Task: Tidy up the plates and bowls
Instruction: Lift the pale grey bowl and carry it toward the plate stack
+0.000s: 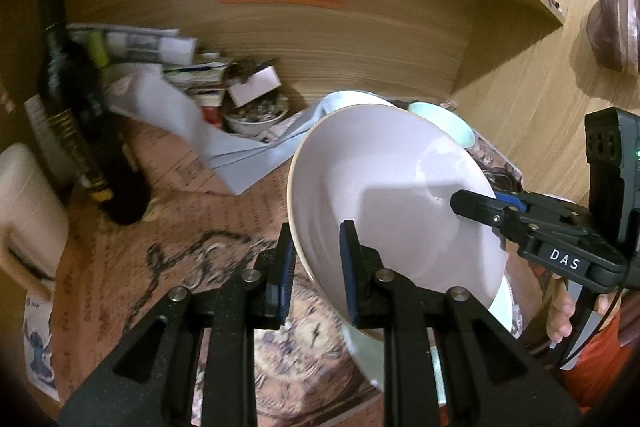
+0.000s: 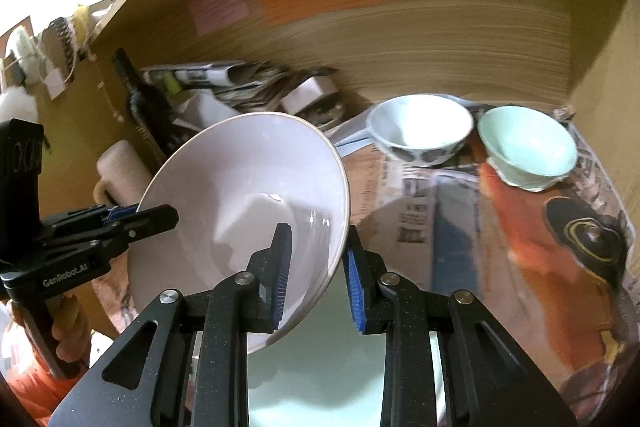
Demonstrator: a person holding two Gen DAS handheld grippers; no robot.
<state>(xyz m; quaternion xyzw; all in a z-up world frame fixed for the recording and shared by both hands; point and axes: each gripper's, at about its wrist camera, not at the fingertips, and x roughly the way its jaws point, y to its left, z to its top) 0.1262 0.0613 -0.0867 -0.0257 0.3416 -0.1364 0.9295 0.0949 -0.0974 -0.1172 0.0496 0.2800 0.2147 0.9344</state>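
A large pale lilac bowl (image 1: 384, 195) (image 2: 244, 211) hangs tilted in the air, held by both grippers on opposite rims. My left gripper (image 1: 316, 267) straddles its near rim, one pad inside and one outside; it also shows in the right wrist view (image 2: 156, 217). My right gripper (image 2: 316, 275) clamps the other rim and shows in the left wrist view (image 1: 476, 207). Under the bowl lies a pale green plate (image 2: 320, 379). A white patterned bowl (image 2: 420, 131) and a mint bowl (image 2: 528, 143) stand on the newspaper-lined shelf at the back right.
A dark wine bottle (image 1: 76, 115), a cream mug (image 1: 24, 211), stacked papers (image 1: 176, 55) and a small bowl of clutter (image 1: 256, 115) fill the shelf's back left. Wooden walls (image 1: 360, 43) close the back and right side.
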